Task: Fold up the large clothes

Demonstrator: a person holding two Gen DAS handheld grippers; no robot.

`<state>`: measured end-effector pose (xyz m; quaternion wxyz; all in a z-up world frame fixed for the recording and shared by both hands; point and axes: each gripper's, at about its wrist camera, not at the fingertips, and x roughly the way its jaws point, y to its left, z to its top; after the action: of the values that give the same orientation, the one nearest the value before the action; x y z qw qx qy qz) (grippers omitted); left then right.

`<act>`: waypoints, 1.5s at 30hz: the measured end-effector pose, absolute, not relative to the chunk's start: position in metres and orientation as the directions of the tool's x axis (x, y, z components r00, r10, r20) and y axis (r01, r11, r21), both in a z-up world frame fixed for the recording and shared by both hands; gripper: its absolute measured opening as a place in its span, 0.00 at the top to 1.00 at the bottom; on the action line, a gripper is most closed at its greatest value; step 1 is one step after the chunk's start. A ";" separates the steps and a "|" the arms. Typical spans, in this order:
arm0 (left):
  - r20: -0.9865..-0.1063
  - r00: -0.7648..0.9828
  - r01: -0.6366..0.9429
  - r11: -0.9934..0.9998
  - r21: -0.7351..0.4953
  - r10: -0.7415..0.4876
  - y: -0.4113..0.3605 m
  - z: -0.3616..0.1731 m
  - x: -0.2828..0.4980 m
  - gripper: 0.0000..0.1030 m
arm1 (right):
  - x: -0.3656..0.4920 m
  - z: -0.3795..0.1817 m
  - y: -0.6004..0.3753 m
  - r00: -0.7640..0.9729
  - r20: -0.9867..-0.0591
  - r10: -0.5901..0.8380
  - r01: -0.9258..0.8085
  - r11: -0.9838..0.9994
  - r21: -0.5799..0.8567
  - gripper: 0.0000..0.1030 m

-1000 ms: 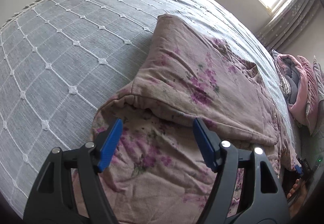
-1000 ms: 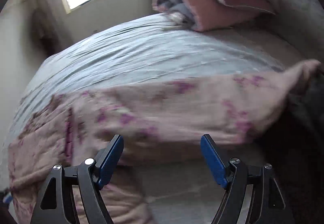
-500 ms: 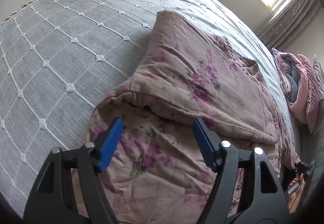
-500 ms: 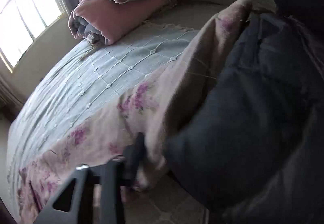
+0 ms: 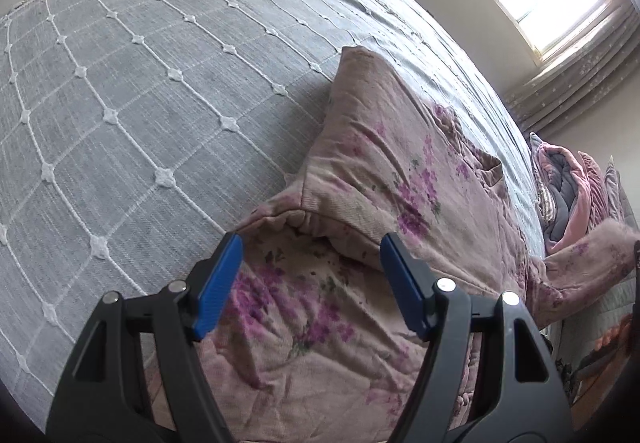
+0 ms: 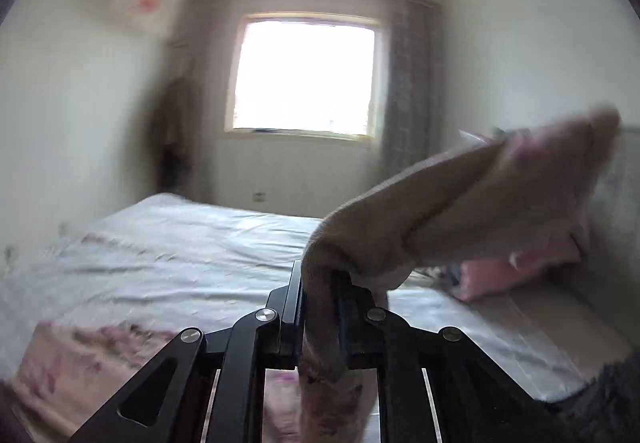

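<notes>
Left tongs (image 5: pixel 310 283) spread wide, angled downward; right tongs (image 6: pixel 320 283) clamped tight, level.

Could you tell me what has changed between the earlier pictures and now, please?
The right gripper, open a second ago, has closed on a part of the floral garment and lifted it off the bed; the cloth now sticks up between its jaws. The left gripper has shifted a little over the garment's near end. It is still open and holds nothing, and the rest of the garment still lies on the bed.
</notes>
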<state>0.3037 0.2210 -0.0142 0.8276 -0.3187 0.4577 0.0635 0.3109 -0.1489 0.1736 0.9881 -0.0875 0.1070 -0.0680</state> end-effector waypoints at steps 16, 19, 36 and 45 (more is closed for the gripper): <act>-0.747 0.610 -0.370 0.740 -0.561 -0.262 0.231 -0.011 0.299 0.30 | 0.317 -0.003 0.006 0.707 -0.698 0.113 -0.352 0.913 -0.209 0.63; -0.748 0.611 -0.360 0.749 -0.556 -0.261 0.226 -0.009 0.300 0.30 | 0.316 0.008 0.015 0.719 -0.686 0.107 -0.350 0.909 -0.225 0.44; -0.766 0.582 -0.394 0.730 -0.559 -0.272 0.234 -0.021 0.303 0.30 | 0.339 -0.006 0.071 0.715 -0.662 0.226 -0.463 0.862 -0.206 0.88; -0.772 0.573 -0.378 0.747 -0.546 -0.274 0.224 -0.021 0.301 0.30 | 0.314 -0.036 0.066 0.627 -0.733 0.264 -0.535 0.830 -0.158 0.91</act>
<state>0.3013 0.2244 -0.0210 0.8132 -0.3539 0.4609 0.0319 0.3143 0.0659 -0.0362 0.8829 -0.1839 0.3681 0.2264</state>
